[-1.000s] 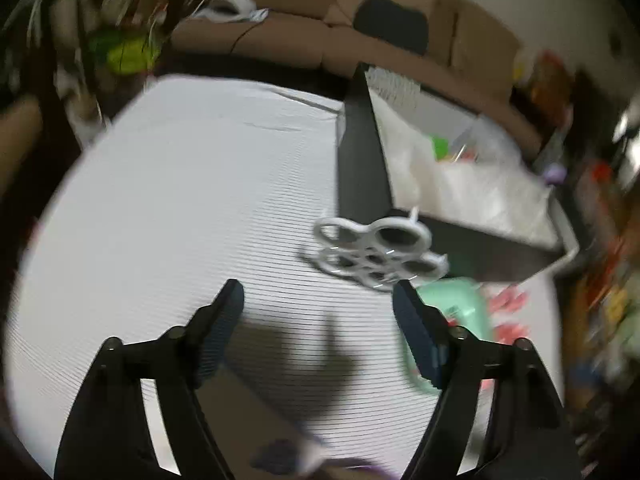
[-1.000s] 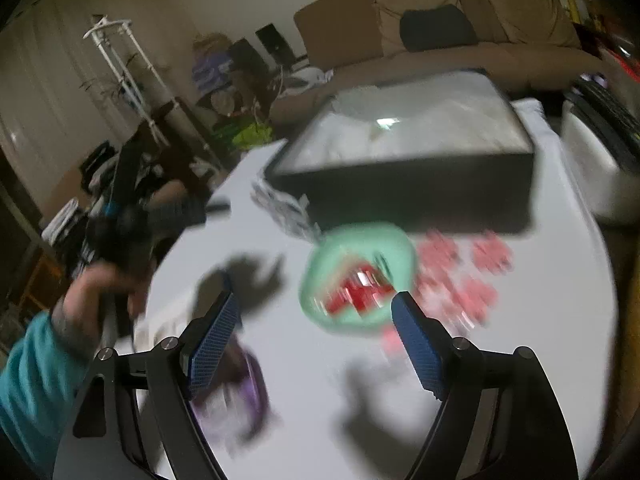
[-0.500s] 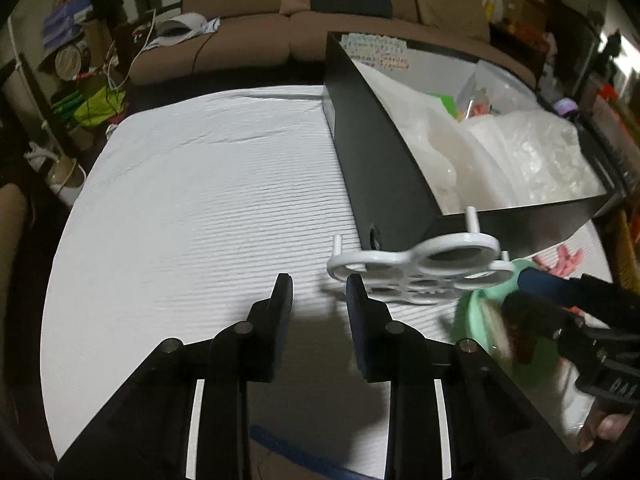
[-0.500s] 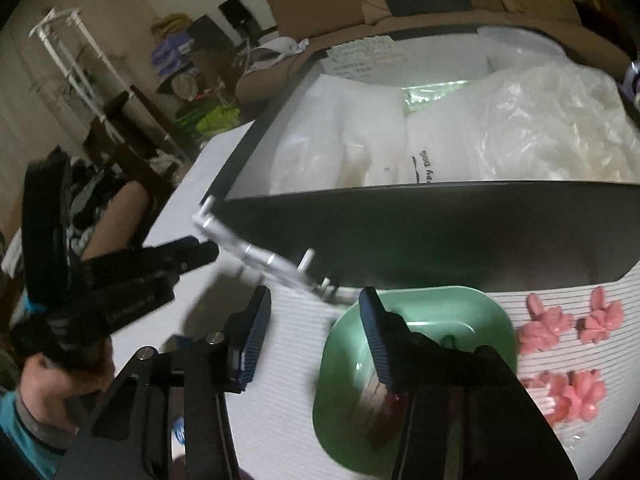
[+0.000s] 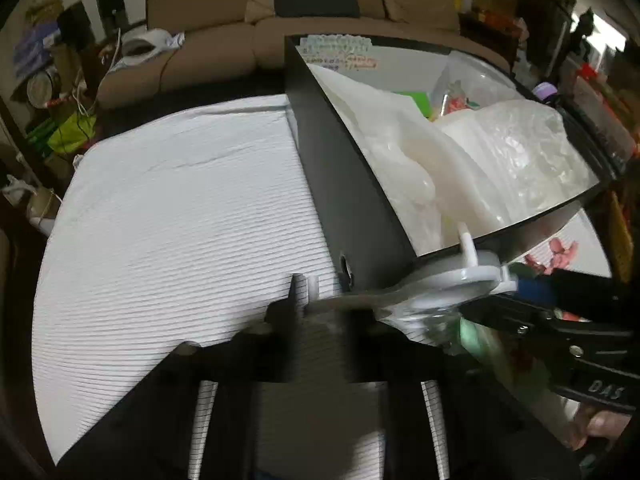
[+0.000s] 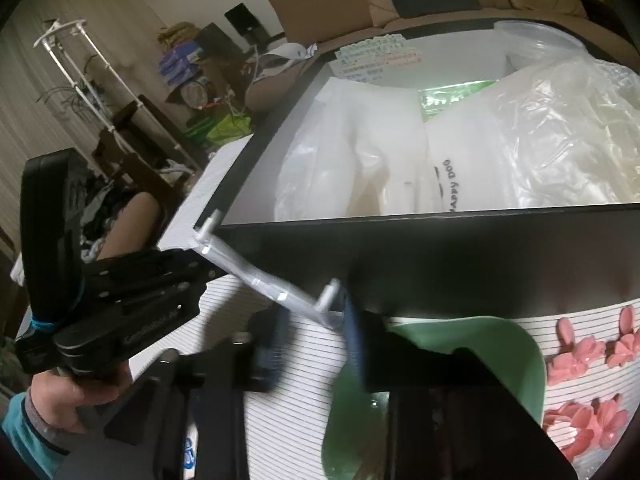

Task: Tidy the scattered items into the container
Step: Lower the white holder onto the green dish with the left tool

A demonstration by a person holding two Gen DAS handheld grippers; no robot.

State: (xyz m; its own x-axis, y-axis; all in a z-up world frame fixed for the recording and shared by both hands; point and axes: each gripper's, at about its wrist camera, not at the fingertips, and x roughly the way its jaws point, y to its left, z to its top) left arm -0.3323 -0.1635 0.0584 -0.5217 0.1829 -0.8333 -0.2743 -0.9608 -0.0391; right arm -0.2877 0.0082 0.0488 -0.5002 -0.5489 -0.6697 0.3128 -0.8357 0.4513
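Both grippers are on the white rack (image 5: 436, 294) at once, and it hangs above the striped white cloth (image 5: 168, 216), right against the near corner of the black box (image 5: 352, 184). In the left wrist view the left gripper (image 5: 310, 308) has its jaws closing, nearly together, on the rack's near end, where a short peg sticks up just beside the dark fingertip. Over at the rack's far end the right gripper (image 5: 520, 286) comes in from the right edge, its blue pad pressed to the ring there. Switch to the right wrist view: the right gripper (image 6: 316, 320) is closing too, blue pads either side of the rack's (image 6: 264, 276) lower end, one peg poking up between them, while the left gripper (image 6: 200, 266) pinches the upper end, with a hand (image 6: 76, 396) in a teal sleeve around its handle. The rack runs tilted from the box corner (image 6: 440, 264) down toward the green bowl (image 6: 516, 356), which sits on the cloth just in front of the box wall. Pink flower pieces (image 6: 580, 352) lie scattered on the cloth to the bowl's right. Inside the box, white and clear plastic bags (image 6: 540, 140) fill most of the space, with something green showing behind them. A brown sofa (image 5: 224, 40) stands behind the table
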